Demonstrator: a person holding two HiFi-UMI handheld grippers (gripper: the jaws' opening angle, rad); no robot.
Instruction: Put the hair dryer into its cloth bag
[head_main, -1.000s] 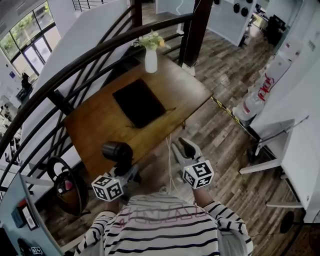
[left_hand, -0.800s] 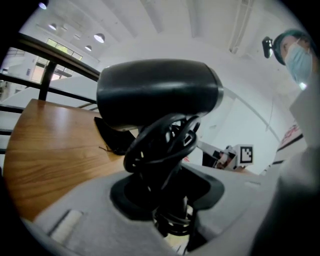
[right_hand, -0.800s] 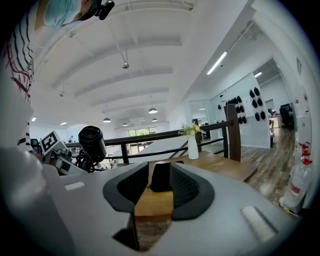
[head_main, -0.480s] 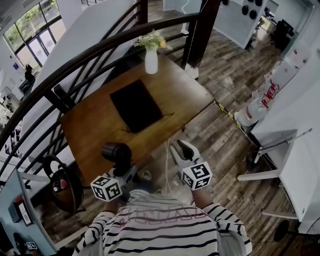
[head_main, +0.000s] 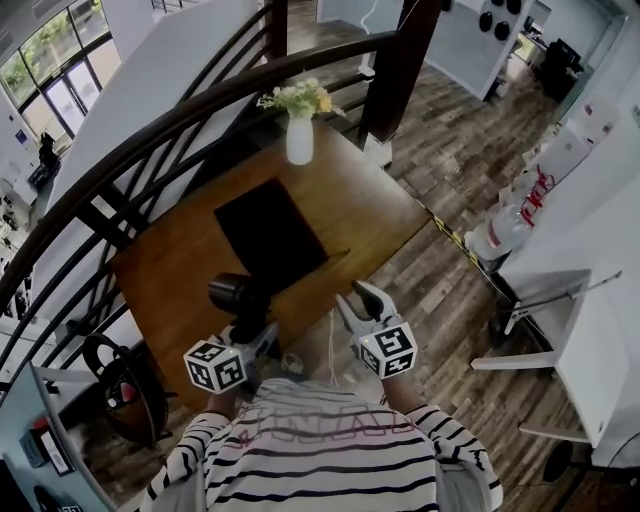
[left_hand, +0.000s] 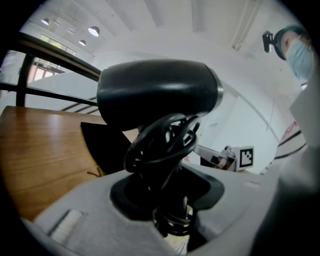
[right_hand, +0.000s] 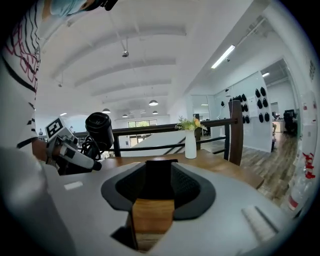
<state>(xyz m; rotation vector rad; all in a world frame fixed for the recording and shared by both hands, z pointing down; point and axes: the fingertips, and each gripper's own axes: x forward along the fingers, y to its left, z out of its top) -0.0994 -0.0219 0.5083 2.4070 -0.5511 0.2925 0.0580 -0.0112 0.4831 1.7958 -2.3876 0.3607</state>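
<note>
step in hand: carrying the hair dryer (head_main: 238, 298) toward the cloth bag (head_main: 270, 232); packing itself not yet begun, by the look of it.
left claw (head_main: 247, 328): clamped on the hair dryer's handle, barrel upright above the jaws, cord (left_hand: 162, 142) wound in loops round the handle just over the grip.
right claw (head_main: 358, 298): jaws apart and opening, nothing between them, only tabletop and bag seen beyond; held beside the left one, off the near edge of the tabletop (head_main: 180, 270).
hair dryer, place: in the air over the near edge of the tabletop, short of the bag, touching neither.
cloth bag, place: flat and dark in the middle of the tabletop, drawstring trailing toward the right; mouth not clearly told from here, probably at the near end where the strings lie.
other things: white vase (head_main: 299, 140) with flowers at the far edge, well apart from the bag; dark railing (head_main: 150, 140) curving behind.
next move calls for: right claw down to the bag's near end, pinching one layer of cloth only and lifting to open the mouth; then dryer fed in barrel first with the left.
risk: loose cord loops catching on the hem; both layers pinched together, mouth kept closed.
</note>
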